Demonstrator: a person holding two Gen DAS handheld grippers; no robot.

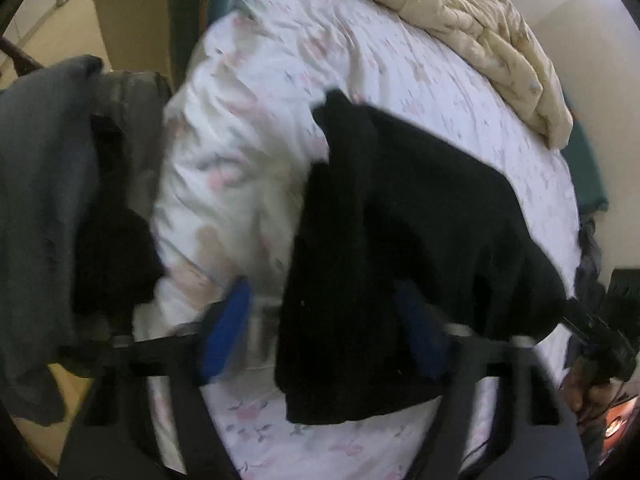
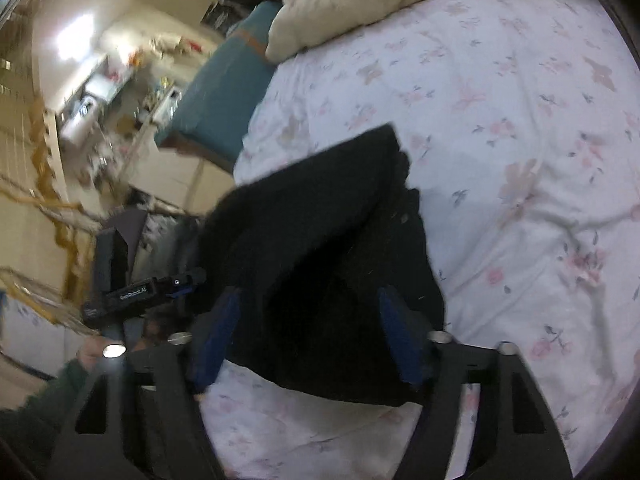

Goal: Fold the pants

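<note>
Looking down the left gripper (image 1: 324,336): blue pads part open, black pants (image 1: 404,240) lying between them. Left pad (image 1: 226,332) stands clear of the cloth, with bare sheet showing in the gap. Right pad (image 1: 420,336) sits against or under the fabric edge; too blurred to tell whether it presses. No firm pinch visible on this side.

Right gripper (image 2: 308,336): jaws also part open, pants (image 2: 332,260) filling most of the gap between the blue pads. Cloth reaches both pads (image 2: 396,332), but grip versus plain contact can't be told from here.

Pants lie bunched in a dark heap on the floral bedsheet (image 1: 280,80), just ahead of both tools, spreading away from the fingertips toward the middle of the bed. Near hem lies across the sheet close under both gripper frames.

In the left view, the right gripper's body (image 1: 596,332) shows at the far right edge, a hand (image 1: 588,392) beneath it. In the right view, the left gripper (image 2: 140,292) shows at left, beside the pants, with a hand (image 2: 92,354) and green sleeve (image 2: 44,400) below it.

Left of the left tool: grey clothing (image 1: 44,200) draped over something dark. Further out: beige quilt (image 1: 472,28) crumpled at the far end of the bed, teal cushion (image 2: 224,92) beside it.
</note>
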